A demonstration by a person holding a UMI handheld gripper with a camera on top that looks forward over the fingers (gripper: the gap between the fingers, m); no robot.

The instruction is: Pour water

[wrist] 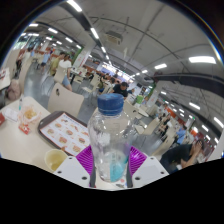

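A clear plastic water bottle (110, 135) with a blue cap stands upright between my fingers, held up above the table. My gripper (111, 160) is shut on the bottle, its purple pads (85, 157) pressing the lower body from both sides. A blue label or tint shows near the bottle's base. On the white table (20, 145), just left of the fingers, sits a small yellowish cup (54, 159).
A white tray (63, 131) with several small food items lies on the table to the left. Further left are a red item (24, 124) and other small things. Beyond is a busy hall with people seated and standing.
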